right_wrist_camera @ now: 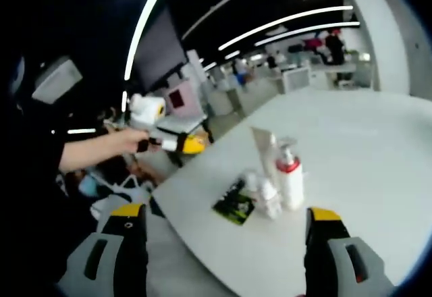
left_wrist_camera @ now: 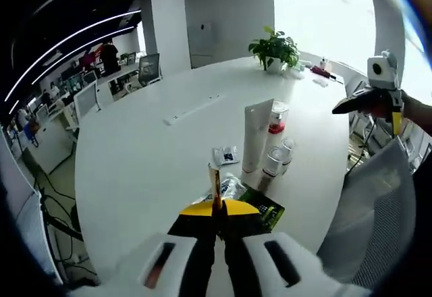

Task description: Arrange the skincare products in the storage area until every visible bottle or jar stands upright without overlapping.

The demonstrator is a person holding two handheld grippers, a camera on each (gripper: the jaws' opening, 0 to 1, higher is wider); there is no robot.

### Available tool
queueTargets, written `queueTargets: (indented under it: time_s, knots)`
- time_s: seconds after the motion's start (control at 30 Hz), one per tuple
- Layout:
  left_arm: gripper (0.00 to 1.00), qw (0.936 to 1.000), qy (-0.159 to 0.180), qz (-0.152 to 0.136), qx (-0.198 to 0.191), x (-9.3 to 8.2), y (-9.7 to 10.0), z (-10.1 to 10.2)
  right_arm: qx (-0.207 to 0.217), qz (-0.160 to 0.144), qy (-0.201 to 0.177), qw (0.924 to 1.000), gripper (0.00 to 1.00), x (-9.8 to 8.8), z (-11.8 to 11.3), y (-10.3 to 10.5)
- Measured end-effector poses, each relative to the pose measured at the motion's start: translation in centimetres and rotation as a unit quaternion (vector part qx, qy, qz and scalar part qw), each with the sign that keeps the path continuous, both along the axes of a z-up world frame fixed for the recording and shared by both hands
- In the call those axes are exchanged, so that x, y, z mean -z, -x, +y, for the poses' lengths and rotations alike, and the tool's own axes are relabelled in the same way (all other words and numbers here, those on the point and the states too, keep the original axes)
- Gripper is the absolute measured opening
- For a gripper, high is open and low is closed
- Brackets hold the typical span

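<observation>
Here the left gripper [left_wrist_camera: 217, 219] has its jaws together, and the right gripper [right_wrist_camera: 226, 243] has them wide apart. The white tube [left_wrist_camera: 256, 135] stands near the table [left_wrist_camera: 135, 169] edge beside little bottles [left_wrist_camera: 275, 160]. It looks light and soft, so hold it low.

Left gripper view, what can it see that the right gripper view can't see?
Left gripper view: a potted plant, a small sachet and the right gripper. Right gripper view: the left gripper, in a person's hand. Both: the white tube, red-collared pump bottle, small clear bottles and green packet on the white table.
</observation>
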State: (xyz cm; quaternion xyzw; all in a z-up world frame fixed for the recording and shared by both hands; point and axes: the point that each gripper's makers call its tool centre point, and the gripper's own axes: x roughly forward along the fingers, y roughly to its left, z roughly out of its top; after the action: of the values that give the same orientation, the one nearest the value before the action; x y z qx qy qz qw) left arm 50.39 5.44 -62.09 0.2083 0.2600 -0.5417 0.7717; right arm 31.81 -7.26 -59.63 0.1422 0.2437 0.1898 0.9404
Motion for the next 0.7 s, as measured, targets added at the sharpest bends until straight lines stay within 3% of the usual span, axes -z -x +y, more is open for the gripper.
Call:
queueTargets:
  time_s: [0.33, 0.7]
  knots:
    - [0.00, 0.9998, 0.005, -0.016, 0.010, -1.4, 1.3, 0.3, -0.013, -0.019, 0.003, 0.9997, 0.99, -1.5, 1.0, -0.1]
    - [0.00, 0.9983, -0.016, -0.025, 0.050, -2.0, 4.2, 0.7, -0.033, -0.031, 0.012, 0.9989, 0.97, -2.5, 2.2, 0.1]
